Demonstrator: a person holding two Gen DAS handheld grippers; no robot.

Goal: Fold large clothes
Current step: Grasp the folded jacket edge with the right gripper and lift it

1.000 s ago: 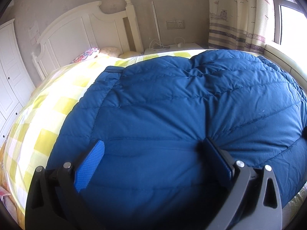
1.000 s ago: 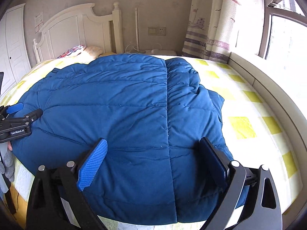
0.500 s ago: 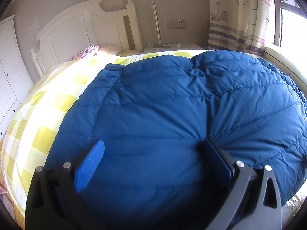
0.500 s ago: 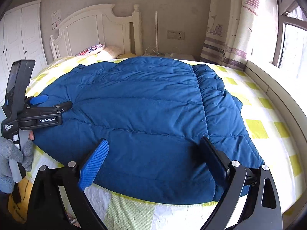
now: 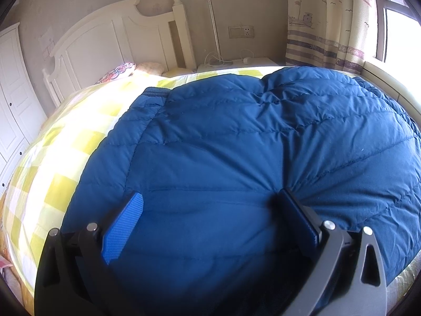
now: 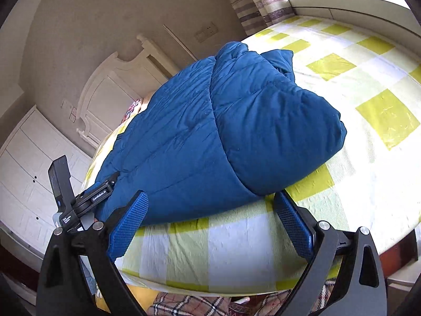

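Note:
A large blue quilted down jacket (image 5: 250,144) lies folded on the bed with the yellow and white checked sheet (image 5: 65,142). In the left wrist view my left gripper (image 5: 210,208) is open, its pads spread wide just over the jacket's near part. In the right wrist view the jacket (image 6: 210,131) lies ahead and my right gripper (image 6: 210,210) is open and empty at its near edge, over the sheet (image 6: 236,242). The left gripper's body (image 6: 79,200) shows there at the jacket's left edge.
A white headboard (image 5: 113,39) and pillows (image 5: 123,69) stand at the far end. A white wardrobe (image 5: 13,100) is on the left, a curtain (image 5: 329,21) and window on the right. The bed's near edge (image 6: 223,287) drops to a plaid cloth below.
My right gripper has pulled back off the jacket toward the bed's near edge and tilted sideways. My left gripper has stayed over the jacket, open.

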